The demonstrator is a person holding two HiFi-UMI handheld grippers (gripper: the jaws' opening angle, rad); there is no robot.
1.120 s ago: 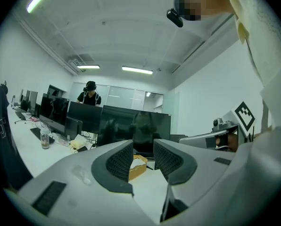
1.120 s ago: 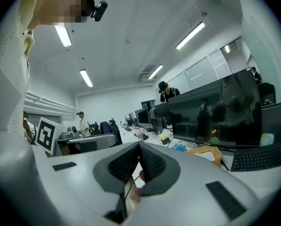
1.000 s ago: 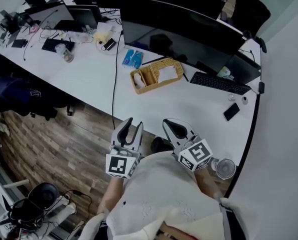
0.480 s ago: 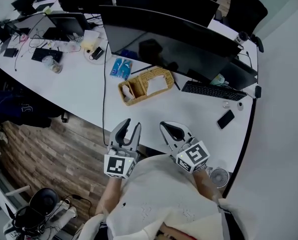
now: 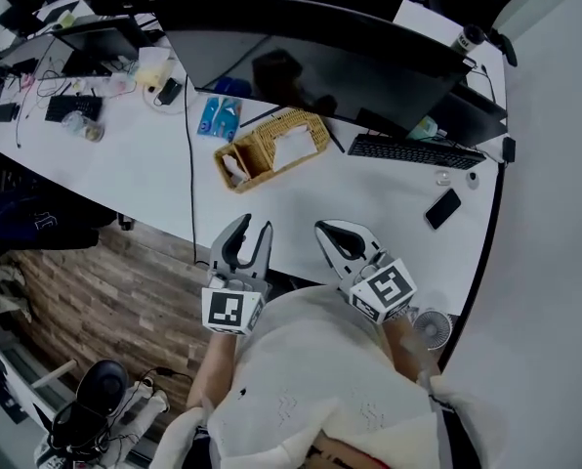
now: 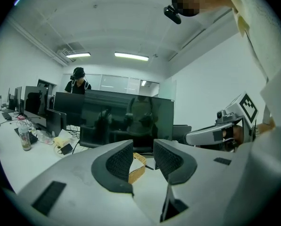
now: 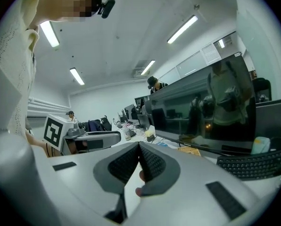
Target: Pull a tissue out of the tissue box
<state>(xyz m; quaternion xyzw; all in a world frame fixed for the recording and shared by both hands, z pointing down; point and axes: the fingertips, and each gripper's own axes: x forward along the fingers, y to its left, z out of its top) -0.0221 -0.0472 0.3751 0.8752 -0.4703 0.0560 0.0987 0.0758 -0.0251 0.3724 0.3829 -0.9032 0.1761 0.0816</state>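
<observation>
1. While held above the near edge of the desk (image 5: 369, 203), spread apart and gripping nothing: left tool (image 5: 252, 231).
2. Just beside it, pads pressed together, pinching nothing: right tool (image 5: 336, 231).
3. Well ahead of both, untouched: wicker tissue box (image 5: 268, 154) on desk, white tissue (image 5: 293, 149) showing at top, close before monitor (image 5: 311, 62).
4. Right of box: keyboard (image 5: 413, 151); phone (image 5: 443, 208) nearer desk edge.
5. Framed in left tool's gap, left gripper view: box corner.
</observation>
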